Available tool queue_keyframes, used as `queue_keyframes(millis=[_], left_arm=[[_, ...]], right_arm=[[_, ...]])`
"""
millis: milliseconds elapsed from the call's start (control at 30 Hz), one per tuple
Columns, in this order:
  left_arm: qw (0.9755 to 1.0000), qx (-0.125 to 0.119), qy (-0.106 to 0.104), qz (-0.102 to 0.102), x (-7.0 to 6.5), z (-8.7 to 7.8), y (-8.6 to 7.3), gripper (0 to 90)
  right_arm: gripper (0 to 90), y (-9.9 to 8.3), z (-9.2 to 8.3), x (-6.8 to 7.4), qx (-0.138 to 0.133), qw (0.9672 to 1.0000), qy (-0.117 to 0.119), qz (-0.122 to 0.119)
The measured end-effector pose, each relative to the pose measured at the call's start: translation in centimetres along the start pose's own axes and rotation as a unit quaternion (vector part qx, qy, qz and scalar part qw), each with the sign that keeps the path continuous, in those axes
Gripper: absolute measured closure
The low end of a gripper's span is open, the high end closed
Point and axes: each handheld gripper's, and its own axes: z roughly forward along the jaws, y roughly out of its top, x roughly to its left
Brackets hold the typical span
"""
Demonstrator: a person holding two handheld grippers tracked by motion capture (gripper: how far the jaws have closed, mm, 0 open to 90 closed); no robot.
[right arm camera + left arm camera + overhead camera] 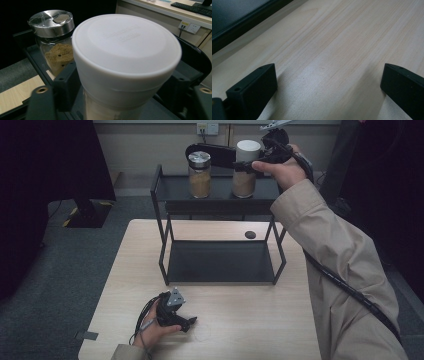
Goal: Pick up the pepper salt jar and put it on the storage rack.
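Note:
Two glass jars of brown powder stand on the top shelf of a black metal rack (220,206). One has a metal lid (199,174) (51,23), the other a white lid (246,167) (125,47). My right gripper (241,166) (120,87) reaches in from the right. Its jaws straddle the white-lidded jar just under the lid, with a thin dark gap at the right jaw. My left gripper (189,322) (329,87) rests low over the wooden table (240,320) near its front edge, jaws wide apart and nothing between them.
The rack's lower shelf (220,262) is bare. A small dark round thing (250,235) lies on the table behind the rack. A black chair (212,151) stands beyond the rack, by a wall with a socket (207,128).

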Motion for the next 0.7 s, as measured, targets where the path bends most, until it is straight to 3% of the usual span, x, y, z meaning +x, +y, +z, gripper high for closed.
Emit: queue_keyframes(millis=[233,367,700], left_arm=[[1.0000,0.000,0.001,0.000,0.0,0.0,0.0,0.0],[1.0000,0.000,0.001,0.000,0.0,0.0,0.0,0.0],[1.0000,0.000,0.001,0.000,0.0,0.0,0.0,0.0]], right_arm=[[5.9,-0.3,-0.2,0.6,-0.005,0.9999,-0.014,0.006],[0.0,-0.6,-0.5,0.3,-0.008,0.9999,-0.009,0.011],[0.0,-1.2,-1.3,0.4,-0.009,0.9999,-0.004,0.005]])
